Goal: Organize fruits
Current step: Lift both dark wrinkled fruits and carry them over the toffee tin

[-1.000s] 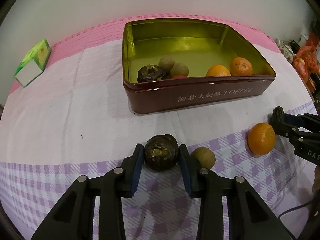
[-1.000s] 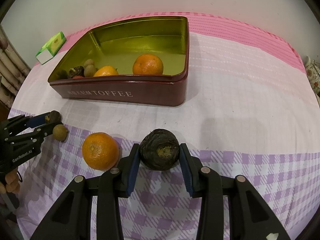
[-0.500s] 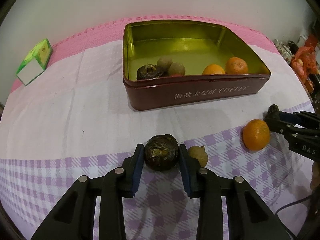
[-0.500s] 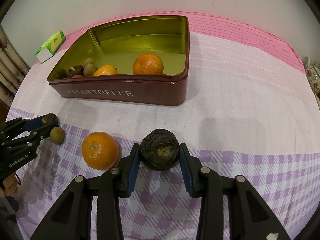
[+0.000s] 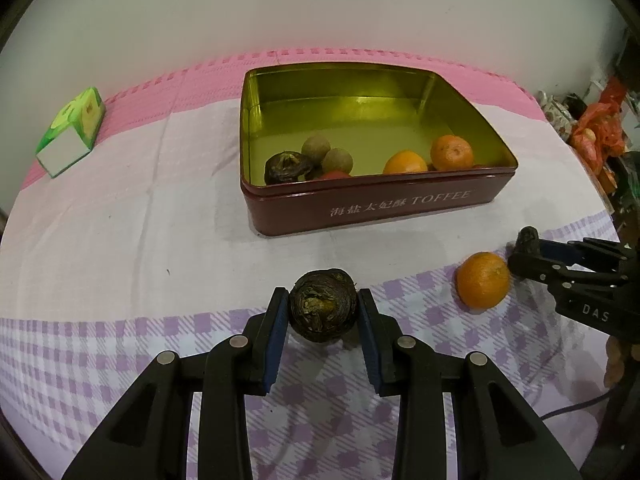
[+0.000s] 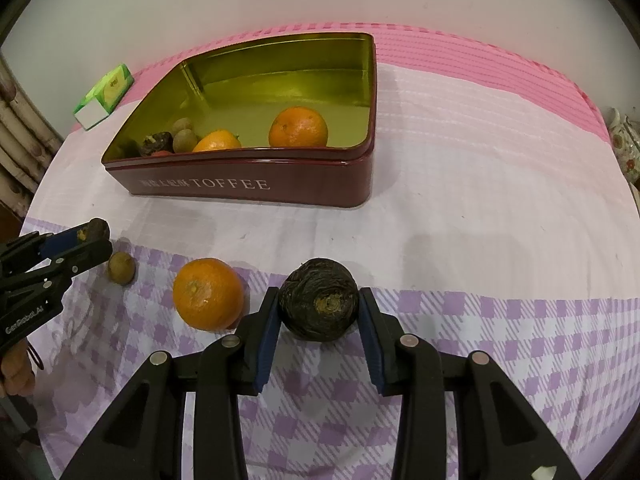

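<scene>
Both grippers were closed on fruit. My left gripper [image 5: 323, 310] clamped a dark, wrinkled fruit [image 5: 323, 306] between its blue pads, above the purple-checked part of the tabletop [image 5: 120, 240]. My right gripper [image 6: 319, 312] clamped a second, similar dark fruit [image 6: 319, 306] the same way, across its middle.

Handling, as I judged it: the shrivelled skin suggested a light, somewhat soft fruit that could dent, so a hold across the widest part with moderate squeeze seemed right. The wrinkles should give the pads some bite.

A loose orange [image 6: 208, 294] lay just left of the right gripper, and a small brown fruit [image 6: 121, 267] sat near the left gripper's tip. The toffee tin [image 5: 376, 204] stood beyond, already holding two oranges [image 5: 451, 153], two small brown fruits [image 5: 316, 147] and one dark fruit [image 5: 289, 167]. A green carton [image 5: 72, 130] lay far left.

Against a second ago: in the left view the tin looked smaller and farther, and the small brown fruit that had shown beside the right pad was no longer visible there. The right view changed little. Both grasps were unchanged.
</scene>
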Tool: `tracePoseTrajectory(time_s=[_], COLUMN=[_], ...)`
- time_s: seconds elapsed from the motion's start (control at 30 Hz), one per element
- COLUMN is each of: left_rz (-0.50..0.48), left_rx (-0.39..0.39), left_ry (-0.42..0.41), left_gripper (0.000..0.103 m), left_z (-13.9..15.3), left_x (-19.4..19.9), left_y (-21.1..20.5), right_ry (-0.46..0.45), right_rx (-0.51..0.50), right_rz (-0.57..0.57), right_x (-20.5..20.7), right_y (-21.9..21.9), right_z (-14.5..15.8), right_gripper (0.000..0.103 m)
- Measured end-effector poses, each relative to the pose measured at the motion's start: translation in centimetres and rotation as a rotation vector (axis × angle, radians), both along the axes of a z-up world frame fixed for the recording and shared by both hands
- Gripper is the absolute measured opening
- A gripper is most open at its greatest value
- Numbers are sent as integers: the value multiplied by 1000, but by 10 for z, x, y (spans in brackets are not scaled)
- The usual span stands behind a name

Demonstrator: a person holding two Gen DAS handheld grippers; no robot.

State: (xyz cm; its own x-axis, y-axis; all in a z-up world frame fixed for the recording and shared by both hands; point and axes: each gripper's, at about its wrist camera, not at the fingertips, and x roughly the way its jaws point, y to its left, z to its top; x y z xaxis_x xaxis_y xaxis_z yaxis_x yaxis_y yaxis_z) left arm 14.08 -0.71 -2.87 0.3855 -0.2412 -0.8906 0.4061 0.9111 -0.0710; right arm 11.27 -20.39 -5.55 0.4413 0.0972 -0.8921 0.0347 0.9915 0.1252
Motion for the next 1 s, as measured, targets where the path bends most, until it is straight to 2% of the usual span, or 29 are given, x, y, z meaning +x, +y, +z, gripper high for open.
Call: tracePoseTrajectory(time_s=[0.57, 1.0], left_rz=[20, 47], left_rx=[-40, -68], left_ry=[-70, -111], left_gripper=[35, 35], left_z=[35, 52], left_x=[5, 30], left_y=[0, -18], right_ry=[-75, -130], right_rx=[8, -10], right_rz=[13, 47], right_x=[-4, 21], right_y=[4, 12], right_z=[36, 62], right_gripper=[35, 35])
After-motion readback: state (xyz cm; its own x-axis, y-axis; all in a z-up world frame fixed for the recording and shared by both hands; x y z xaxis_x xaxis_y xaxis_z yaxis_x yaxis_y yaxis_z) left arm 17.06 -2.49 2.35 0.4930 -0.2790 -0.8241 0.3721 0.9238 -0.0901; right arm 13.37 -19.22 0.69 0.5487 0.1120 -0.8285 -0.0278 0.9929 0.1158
